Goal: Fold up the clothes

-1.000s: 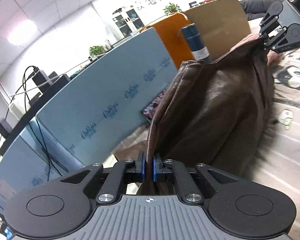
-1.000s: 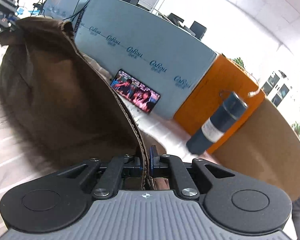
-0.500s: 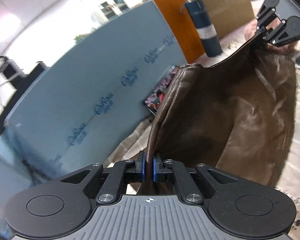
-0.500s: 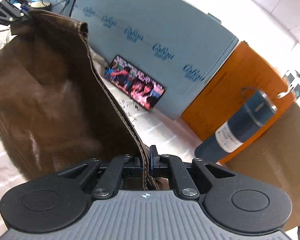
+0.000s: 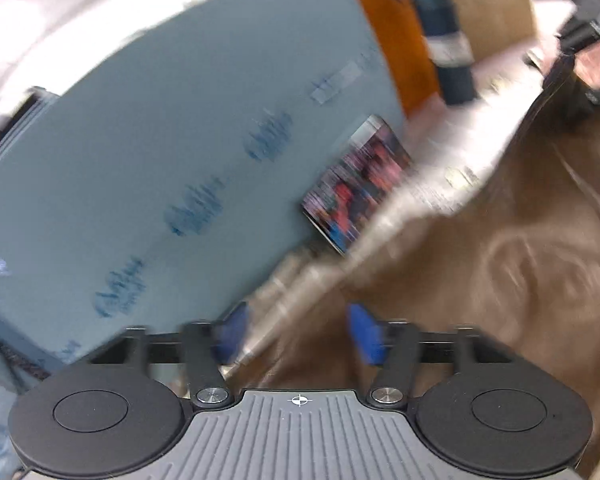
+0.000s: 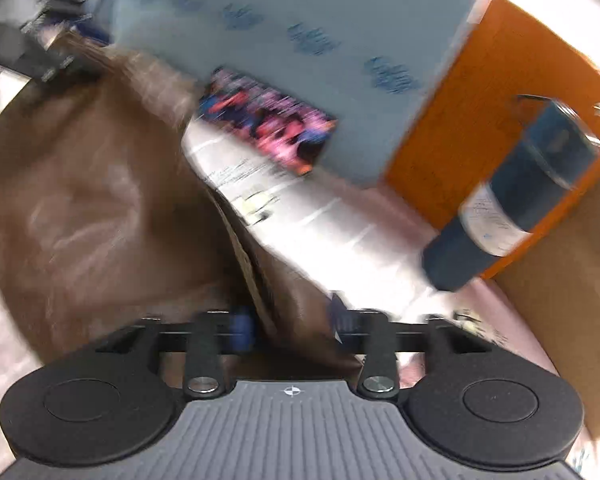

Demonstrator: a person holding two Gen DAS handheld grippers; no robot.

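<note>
A brown leather garment (image 5: 520, 264) lies spread low over the light table; it also shows in the right wrist view (image 6: 84, 208). My left gripper (image 5: 296, 332) is open, its blue pads apart, with the garment's edge lying loose between them. My right gripper (image 6: 288, 320) is open too, and a seamed edge of the garment runs between its pads. The right gripper also shows at the top right of the left wrist view (image 5: 588, 76). The left gripper shows at the top left of the right wrist view (image 6: 40, 60). Both views are motion-blurred.
A pale blue foam board (image 5: 172, 152) stands along the back, with a phone showing a colourful screen (image 5: 356, 184) leaning on it. An orange panel (image 6: 500, 92), a dark blue tumbler (image 6: 512, 200) and brown cardboard (image 6: 572, 308) stand to the right.
Both grippers have opened and let go of the garment's edge. The garment, held up before, has dropped low onto the table, and both grippers have come down toward it.
</note>
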